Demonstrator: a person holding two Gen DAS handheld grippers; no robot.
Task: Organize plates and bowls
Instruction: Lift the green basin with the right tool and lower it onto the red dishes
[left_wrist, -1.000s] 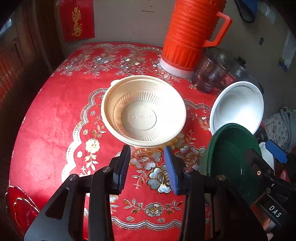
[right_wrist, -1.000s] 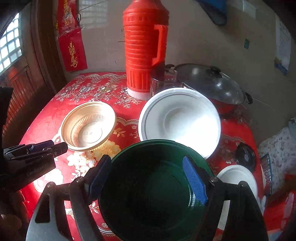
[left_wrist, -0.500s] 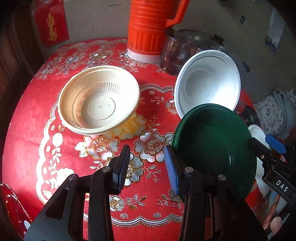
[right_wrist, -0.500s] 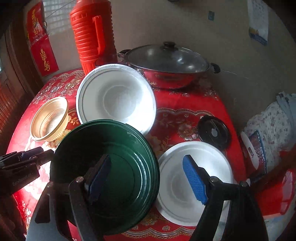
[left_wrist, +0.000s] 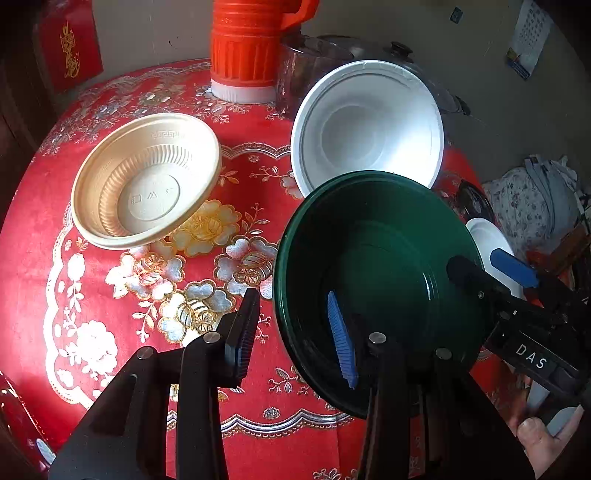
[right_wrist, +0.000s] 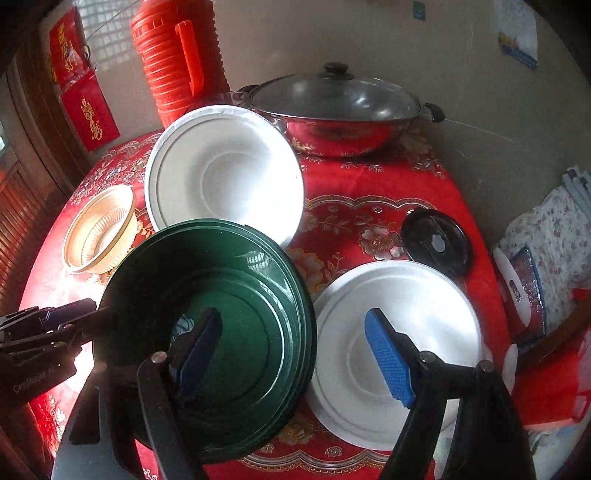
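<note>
Since the green bowl (left_wrist: 376, 288) beside the white bowl (left_wrist: 365, 129) looks light, stiff and glossy, its thin rim seems the best hold, which the left gripper (left_wrist: 295, 336) straddles with narrow jaws, not yet pinching, while the right gripper (right_wrist: 291, 350) hangs wide and empty.

Three bowls are sitting on the table: one green bowl (right_wrist: 236, 332) lying under the right gripper's left jaw, one large white bowl (right_wrist: 221, 173) standing beyond it, and one beige bowl (left_wrist: 147, 181) resting ahead of the left gripper's jaws. One white plate (right_wrist: 399, 347) is lying between the right jaws. One lidded pot (right_wrist: 332, 110), one red thermos (right_wrist: 177, 55) and one black lid (right_wrist: 436, 240) are sitting farther off.
</note>
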